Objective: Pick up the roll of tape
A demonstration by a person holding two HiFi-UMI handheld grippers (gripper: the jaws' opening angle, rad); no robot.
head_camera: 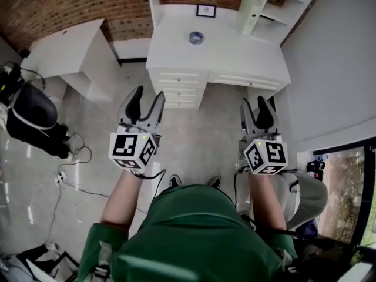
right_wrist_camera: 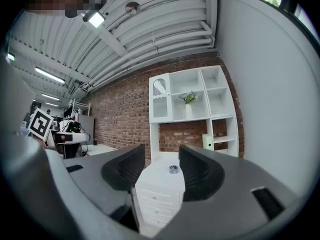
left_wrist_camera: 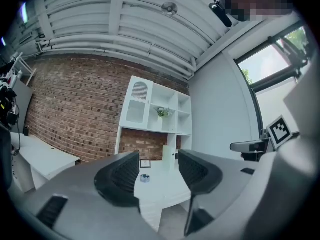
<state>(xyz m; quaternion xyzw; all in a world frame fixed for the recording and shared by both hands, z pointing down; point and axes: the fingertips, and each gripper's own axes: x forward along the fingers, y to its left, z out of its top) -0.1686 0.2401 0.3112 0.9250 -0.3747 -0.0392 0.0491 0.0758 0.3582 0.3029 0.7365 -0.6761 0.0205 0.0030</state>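
A small bluish roll of tape (head_camera: 196, 37) lies flat on the white desk (head_camera: 235, 57) ahead of me. It also shows far off between the jaws as the roll of tape (left_wrist_camera: 145, 178) in the left gripper view and the roll of tape (right_wrist_camera: 174, 169) in the right gripper view. My left gripper (head_camera: 145, 102) and right gripper (head_camera: 259, 106) are held level over the floor, well short of the desk. Both stand open with nothing between their fingers.
A small framed picture (head_camera: 205, 10) stands at the desk's back edge, below a white shelf unit (head_camera: 264, 7). A drawer stack (head_camera: 179, 87) fronts the desk. Another white table (head_camera: 64, 51) is at left, with a black bag (head_camera: 32, 116) and cables (head_camera: 73, 169) on the floor. A grey wall (head_camera: 335, 69) runs along the right.
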